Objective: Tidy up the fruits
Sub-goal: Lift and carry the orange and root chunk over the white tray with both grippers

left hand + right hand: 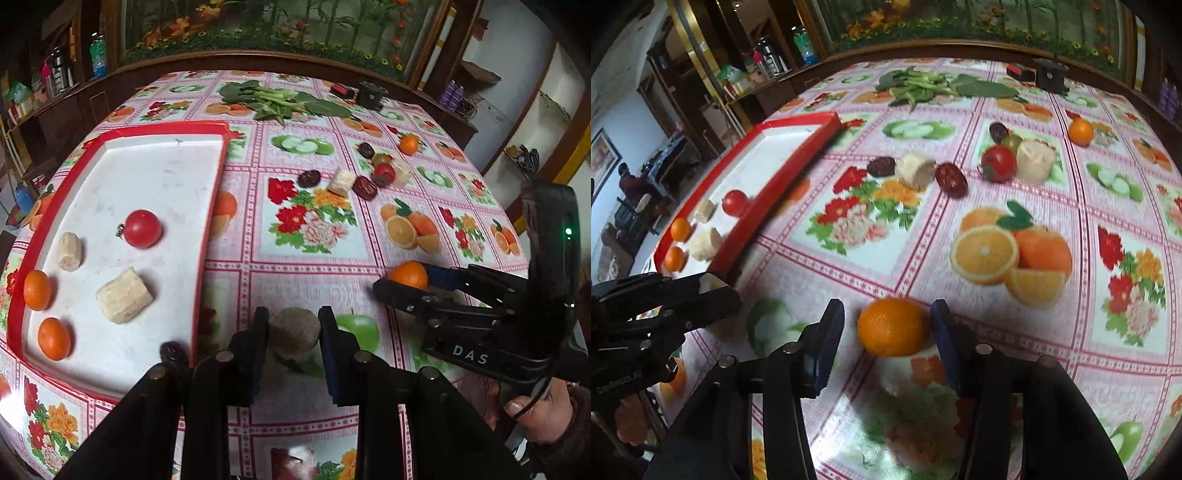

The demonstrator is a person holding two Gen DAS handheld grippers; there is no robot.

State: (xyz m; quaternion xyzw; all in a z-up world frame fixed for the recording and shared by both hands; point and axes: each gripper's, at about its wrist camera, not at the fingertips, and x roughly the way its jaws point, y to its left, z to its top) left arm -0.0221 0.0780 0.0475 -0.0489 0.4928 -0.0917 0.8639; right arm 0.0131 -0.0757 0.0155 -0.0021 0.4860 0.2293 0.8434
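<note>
Orange (892, 326) on the counter (1015, 332), right of the red tray (783, 170), framed between the spread right claw (888, 332) fingers, touching only one. Banana chunk (293, 330) beside the tray's near corner, grasped in the left claw (293, 332), nearer the tray.

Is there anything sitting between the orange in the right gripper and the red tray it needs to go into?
Yes. The left gripper, holding a pale banana chunk, sits between the orange at the right gripper and the red tray. The tablecloth between them shows no loose fruit. The tray's raised red rim also has to be cleared.
</note>
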